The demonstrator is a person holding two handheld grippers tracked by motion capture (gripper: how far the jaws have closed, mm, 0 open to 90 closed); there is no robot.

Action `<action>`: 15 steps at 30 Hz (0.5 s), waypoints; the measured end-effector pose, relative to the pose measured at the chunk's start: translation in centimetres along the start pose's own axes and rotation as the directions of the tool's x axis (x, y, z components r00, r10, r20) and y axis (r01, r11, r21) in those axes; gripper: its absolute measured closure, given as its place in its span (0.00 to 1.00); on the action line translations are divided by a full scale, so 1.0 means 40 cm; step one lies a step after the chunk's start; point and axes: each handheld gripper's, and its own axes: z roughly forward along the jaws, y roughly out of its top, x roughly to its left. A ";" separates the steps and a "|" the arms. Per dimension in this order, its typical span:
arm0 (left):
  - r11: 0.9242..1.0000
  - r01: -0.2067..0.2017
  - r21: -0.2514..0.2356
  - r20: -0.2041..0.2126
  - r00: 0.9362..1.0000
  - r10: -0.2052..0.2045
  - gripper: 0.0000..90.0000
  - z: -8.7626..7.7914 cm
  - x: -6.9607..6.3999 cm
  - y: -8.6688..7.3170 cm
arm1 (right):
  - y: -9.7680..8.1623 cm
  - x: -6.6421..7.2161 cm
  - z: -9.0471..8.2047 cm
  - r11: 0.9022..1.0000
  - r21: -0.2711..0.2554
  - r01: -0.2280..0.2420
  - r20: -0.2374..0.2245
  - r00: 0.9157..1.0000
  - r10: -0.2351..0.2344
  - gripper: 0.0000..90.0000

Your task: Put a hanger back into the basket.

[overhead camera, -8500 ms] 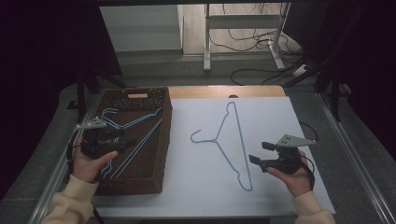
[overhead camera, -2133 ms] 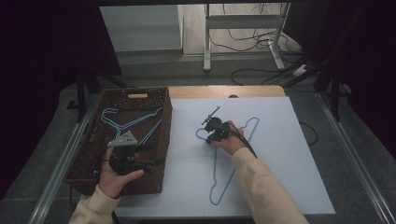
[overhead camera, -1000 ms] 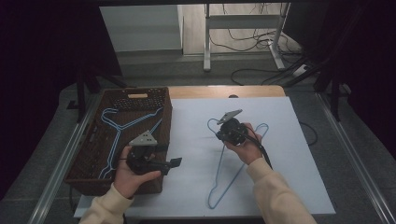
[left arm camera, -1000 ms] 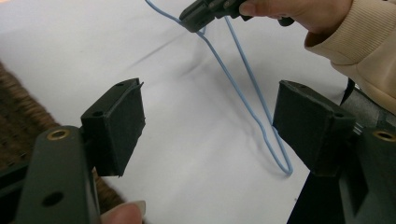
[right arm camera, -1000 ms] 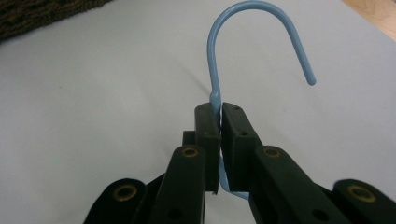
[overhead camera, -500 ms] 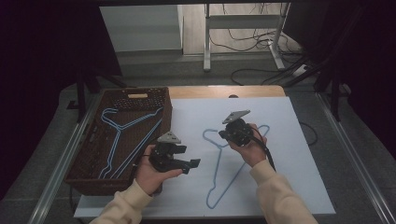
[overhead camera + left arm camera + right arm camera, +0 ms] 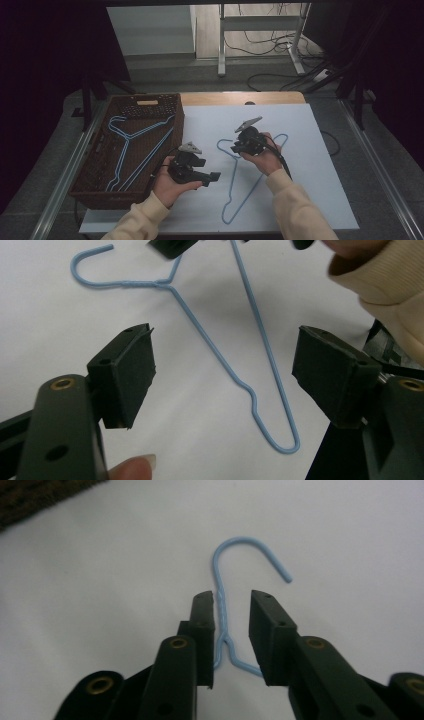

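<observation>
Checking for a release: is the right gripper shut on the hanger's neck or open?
Open. The right gripper has just been opening; its pads straddle the hanger neck, with a gap on one side, and the hanger lies on the white sheet.

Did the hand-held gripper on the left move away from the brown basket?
Yes. The left hand-held gripper was over the basket earlier; now it sits right of the basket's edge, over the white sheet, beside the blue hanger.
</observation>
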 end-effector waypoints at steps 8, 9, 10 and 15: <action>1.000 -0.001 -0.014 0.009 1.000 0.002 0.27 -0.003 -0.003 -0.001 | 0.028 -0.013 0.092 0.989 0.146 0.006 -0.001 1.000 -0.006 0.77; 1.000 -0.009 -0.007 0.008 1.000 0.009 0.27 -0.004 -0.002 -0.001 | 0.029 -0.013 0.099 0.987 0.158 0.008 -0.006 1.000 -0.007 0.77; 1.000 -0.010 -0.007 0.009 1.000 0.010 0.27 -0.004 -0.002 -0.001 | 0.030 -0.011 0.104 0.985 0.170 0.013 -0.011 1.000 -0.011 0.77; 1.000 -0.009 -0.007 0.010 1.000 0.009 0.27 -0.001 -0.003 -0.001 | 0.031 0.000 0.119 0.976 0.213 0.042 -0.019 0.999 -0.038 0.85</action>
